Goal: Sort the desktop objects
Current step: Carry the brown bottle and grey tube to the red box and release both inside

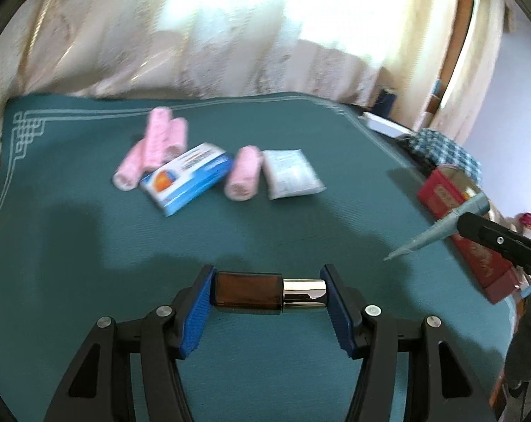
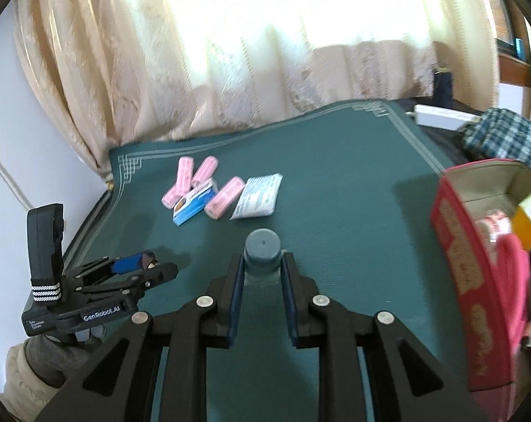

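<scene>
The surface (image 1: pixel 89 239) is teal green with a pale line border knotted at its corners. Pink rolls (image 1: pixel 160 140), a blue-and-white box (image 1: pixel 188 179) and a white packet (image 1: pixel 290 174) lie near its far edge. By the right edge stand a red box (image 2: pixel 469 281) with pale lettering and a blue-and-white checked cloth (image 2: pixel 504 137).

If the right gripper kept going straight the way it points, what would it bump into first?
Probably bare green mat; the right gripper, shut on a grey-blue tube, aims down at it. The white packet lies farther along, though depth is unclear.

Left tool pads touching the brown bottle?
Touching. The left wrist view shows the left tool clamping the brown bottle endwise, one blue pad on its base, the other on its silver cap.
</scene>
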The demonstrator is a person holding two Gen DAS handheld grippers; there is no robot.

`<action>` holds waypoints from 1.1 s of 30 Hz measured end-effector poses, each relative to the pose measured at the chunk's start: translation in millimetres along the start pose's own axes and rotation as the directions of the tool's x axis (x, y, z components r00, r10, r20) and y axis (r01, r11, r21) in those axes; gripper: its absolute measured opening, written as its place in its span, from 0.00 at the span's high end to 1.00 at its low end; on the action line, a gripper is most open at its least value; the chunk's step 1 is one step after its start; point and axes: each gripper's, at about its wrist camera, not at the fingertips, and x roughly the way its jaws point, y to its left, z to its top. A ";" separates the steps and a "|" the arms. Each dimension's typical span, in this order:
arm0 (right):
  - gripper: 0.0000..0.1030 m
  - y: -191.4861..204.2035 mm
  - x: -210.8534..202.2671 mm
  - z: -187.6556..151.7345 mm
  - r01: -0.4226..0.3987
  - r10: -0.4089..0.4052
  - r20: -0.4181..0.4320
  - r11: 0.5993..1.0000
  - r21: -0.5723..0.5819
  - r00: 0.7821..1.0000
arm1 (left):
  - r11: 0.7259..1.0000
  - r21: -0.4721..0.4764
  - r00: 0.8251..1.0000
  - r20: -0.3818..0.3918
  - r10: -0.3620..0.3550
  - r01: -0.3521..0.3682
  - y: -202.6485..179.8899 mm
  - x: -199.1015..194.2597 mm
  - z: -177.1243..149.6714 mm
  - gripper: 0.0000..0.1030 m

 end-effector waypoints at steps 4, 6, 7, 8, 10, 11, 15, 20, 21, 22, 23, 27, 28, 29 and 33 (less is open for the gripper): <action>0.78 -18.3 -24.6 1.3 0.014 -0.016 0.045 0.999 0.031 0.999 | 0.999 0.043 1.000 0.007 -0.025 0.024 -27.6 -2.9 6.1 0.40; 0.78 -29.7 -38.9 2.4 0.029 -0.033 0.073 0.998 0.050 0.997 | 0.997 0.067 0.999 0.010 -0.039 0.038 -43.8 -2.9 9.1 0.40; 0.78 -35.9 -46.0 3.1 0.038 -0.043 0.087 0.998 0.060 0.995 | 0.996 0.076 0.999 0.011 -0.047 0.046 -50.1 -2.5 10.4 0.40; 0.78 -43.2 -54.1 3.7 0.048 -0.056 0.102 0.996 0.073 0.993 | 0.995 0.086 0.998 0.010 -0.059 0.058 -57.6 -2.0 11.8 0.40; 0.78 -57.8 -68.6 4.6 0.071 -0.083 0.125 0.993 0.098 0.989 | 0.991 0.105 0.997 0.008 -0.082 0.080 -73.0 0.3 14.7 0.40; 0.78 -66.3 -76.5 4.8 0.083 -0.098 0.137 0.990 0.113 0.986 | 0.989 0.116 0.996 0.008 -0.091 0.090 -80.5 1.1 15.7 0.40; 0.78 -96.9 -102.4 4.2 0.130 -0.159 0.170 0.977 0.171 0.973 | 0.978 0.166 0.991 0.004 -0.133 0.130 -114.0 3.0 20.3 0.40; 0.78 -132.3 -126.7 -0.6 0.174 -0.223 0.187 0.953 0.247 0.957 | 0.958 0.221 0.983 -0.007 -0.185 0.181 -152.8 5.2 25.7 0.40; 0.78 -138.4 -130.6 -1.7 0.179 -0.231 0.188 0.949 0.261 0.955 | 0.954 0.232 0.981 -0.010 -0.195 0.192 -160.2 5.8 27.0 0.40; 0.78 -144.7 -134.9 -3.0 0.182 -0.238 0.187 0.944 0.274 0.953 | 0.949 0.242 0.979 -0.014 -0.205 0.202 -167.8 6.3 28.1 0.40; 0.78 -149.1 -138.0 -3.9 0.182 -0.241 0.186 0.941 0.284 0.952 | 0.945 0.249 0.977 -0.017 -0.214 0.211 -173.9 6.9 29.1 0.40; 0.78 -161.8 -150.9 -9.2 0.201 -0.263 0.180 0.931 0.305 0.948 | 0.926 0.283 0.967 -0.032 -0.253 0.251 -201.4 9.8 33.1 0.40; 0.78 -163.9 -153.5 -10.5 0.202 -0.265 0.180 0.930 0.307 0.947 | 0.920 0.291 0.964 -0.038 -0.263 0.263 -208.7 11.3 34.3 0.40; 0.78 -166.5 -157.0 -12.4 0.204 -0.267 0.178 0.929 0.310 0.947 | 0.915 0.297 0.961 -0.043 -0.273 0.273 -214.7 12.9 35.0 0.40; 0.78 -173.6 -164.7 -17.6 0.220 -0.281 0.158 0.922 0.319 0.947 | 0.892 0.326 0.949 -0.067 -0.308 0.312 -240.9 20.0 36.4 0.40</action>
